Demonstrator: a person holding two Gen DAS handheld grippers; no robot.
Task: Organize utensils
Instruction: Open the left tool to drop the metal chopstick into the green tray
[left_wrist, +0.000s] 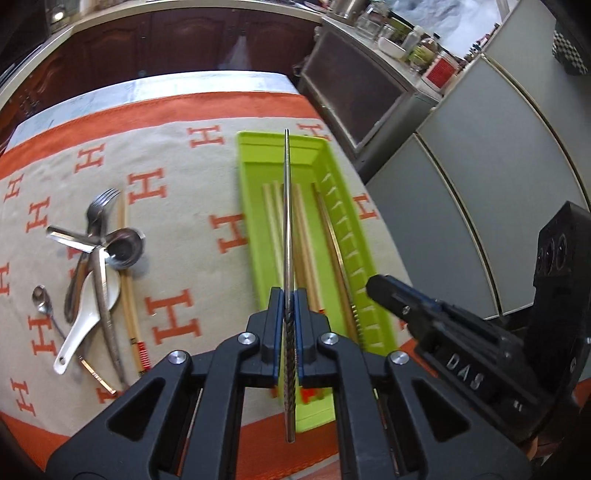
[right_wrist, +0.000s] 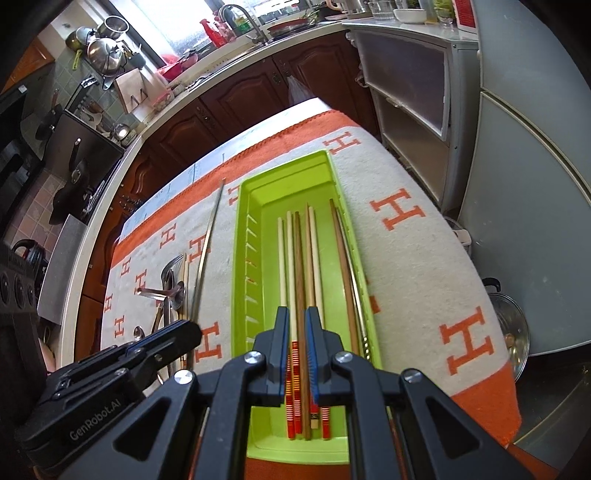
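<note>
A long, thin steel chopstick with a ridged grip end (left_wrist: 287, 236) is clamped between the pads of the left tongs (left_wrist: 289, 325), held above the surface and pointing away along the length of the bright green plastic utensil tray (left_wrist: 255, 236). From the right wrist view the same chopstick (right_wrist: 208, 243) appears to hang just left of the tray's left wall rather than over its well, though the fisheye makes that hard to judge.

Inside the tray (right_wrist: 240, 258) several wooden and bamboo chopsticks (right_wrist: 299, 273) already lie side by side lengthwise, some with red-striped ends, and one more pair rests against the right wall. The right tongs (right_wrist: 298, 343) hover low over the near end of the tray, a narrow gap between them, gripping nothing that I can see.

On the cream and orange H-patterned cloth (left_wrist: 192, 221) left of the tray, a loose pile waits: a steel fork (left_wrist: 99, 210), a steel ladle-like spoon (left_wrist: 123, 247), a white ceramic soup spoon (left_wrist: 90, 317), a small teaspoon (left_wrist: 40, 301), and one bamboo chopstick (left_wrist: 129, 295).

The chopstick sorting looks well advanced; the held steel one still needs laying down, and the pile remains unsorted.
</note>
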